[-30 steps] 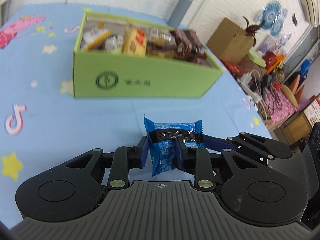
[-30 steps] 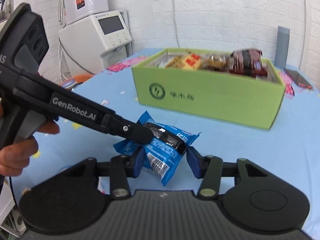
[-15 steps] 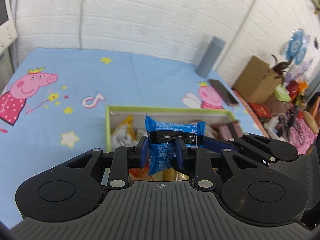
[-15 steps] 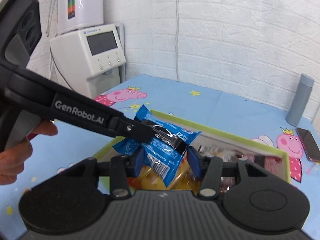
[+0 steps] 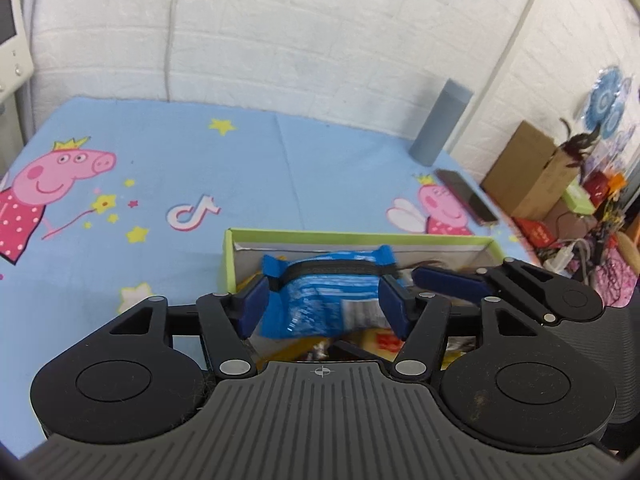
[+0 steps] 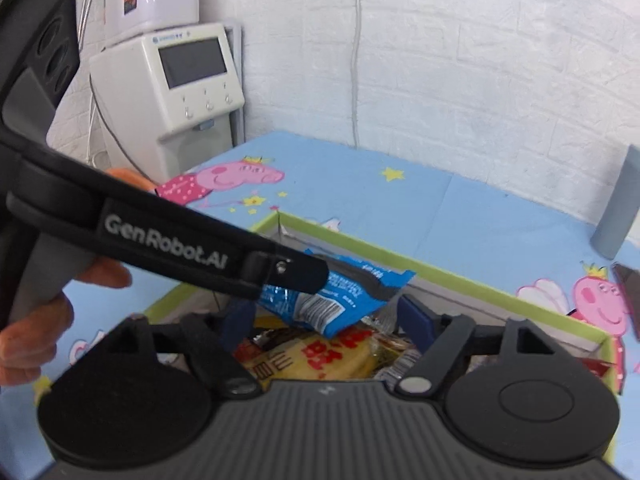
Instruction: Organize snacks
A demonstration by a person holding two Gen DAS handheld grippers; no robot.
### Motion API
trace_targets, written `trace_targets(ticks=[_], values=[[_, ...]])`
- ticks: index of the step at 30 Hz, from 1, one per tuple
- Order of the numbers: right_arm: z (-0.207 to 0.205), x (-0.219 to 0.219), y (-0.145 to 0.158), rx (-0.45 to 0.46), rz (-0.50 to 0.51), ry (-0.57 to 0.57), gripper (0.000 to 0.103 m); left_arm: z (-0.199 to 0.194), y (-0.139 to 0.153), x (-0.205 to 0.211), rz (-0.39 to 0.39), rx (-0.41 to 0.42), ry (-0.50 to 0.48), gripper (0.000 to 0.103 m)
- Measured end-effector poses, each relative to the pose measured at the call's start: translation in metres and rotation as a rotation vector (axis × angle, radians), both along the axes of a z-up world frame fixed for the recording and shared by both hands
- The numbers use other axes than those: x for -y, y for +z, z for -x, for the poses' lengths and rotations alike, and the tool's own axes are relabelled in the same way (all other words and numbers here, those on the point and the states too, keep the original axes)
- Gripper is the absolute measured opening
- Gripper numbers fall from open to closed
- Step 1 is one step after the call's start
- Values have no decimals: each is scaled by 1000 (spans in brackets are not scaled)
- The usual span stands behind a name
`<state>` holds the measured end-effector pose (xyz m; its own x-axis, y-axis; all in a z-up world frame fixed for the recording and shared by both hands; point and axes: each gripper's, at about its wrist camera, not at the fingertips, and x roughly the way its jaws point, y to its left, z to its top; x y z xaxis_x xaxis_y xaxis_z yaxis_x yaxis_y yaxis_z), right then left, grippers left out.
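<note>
A blue snack packet (image 5: 320, 300) hangs over the open green box (image 5: 360, 236), which holds several wrapped snacks (image 6: 320, 356). My left gripper (image 5: 325, 298) has its jaws opening. The packet lies spread out flat between them, its ends reaching both pads without being squeezed. In the right wrist view the left gripper (image 6: 304, 276) crosses in from the left, and its tip overlaps the packet (image 6: 340, 296). My right gripper (image 6: 326, 314) also has its jaws opening. They stand wide on either side of the packet and do not touch it. One of its fingers (image 5: 448, 280) shows in the left wrist view.
The box (image 6: 460, 276) stands on a blue cartoon tablecloth (image 5: 200, 168). A grey cylinder (image 5: 440, 124) and a phone (image 5: 466, 196) lie beyond it by the wall. A white appliance (image 6: 184, 84) stands off the table's left corner. A hand (image 6: 36, 336) grips the left gripper's handle.
Both grippers carried the packet from in front of the box to above it. Both sets of jaws then spread apart, and the packet unfolded from a pinched upright bundle to lying flat.
</note>
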<state>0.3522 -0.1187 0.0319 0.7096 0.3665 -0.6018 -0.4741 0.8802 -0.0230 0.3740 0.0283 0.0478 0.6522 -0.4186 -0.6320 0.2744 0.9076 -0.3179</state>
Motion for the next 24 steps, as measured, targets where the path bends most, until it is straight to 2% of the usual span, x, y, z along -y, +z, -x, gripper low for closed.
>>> trace_targets(ticks=[1, 3, 6, 9, 13, 16, 20, 24], values=[[11, 4, 8, 26, -8, -10, 87, 10, 7, -1, 6, 18, -3, 52], [35, 14, 22, 63, -24, -41, 91, 37, 22, -2, 18, 64, 2, 64], [79, 31, 36, 101, -59, -71, 92, 82, 36, -3, 22, 124, -2, 69], [126, 48, 37, 105, -92, -117, 92, 128, 36, 0, 20, 154, 0, 73], [185, 70, 17, 73, -117, -212, 92, 190, 11, 7, -12, 153, 29, 78], [226, 89, -6, 13, -165, -276, 92, 233, -25, 16, -68, 118, 81, 78], [278, 112, -31, -30, -225, -443, 92, 271, -60, 31, -135, 71, 158, 78], [316, 118, -33, 45, -293, -587, 92, 300, -66, 45, -156, 84, 187, 78]])
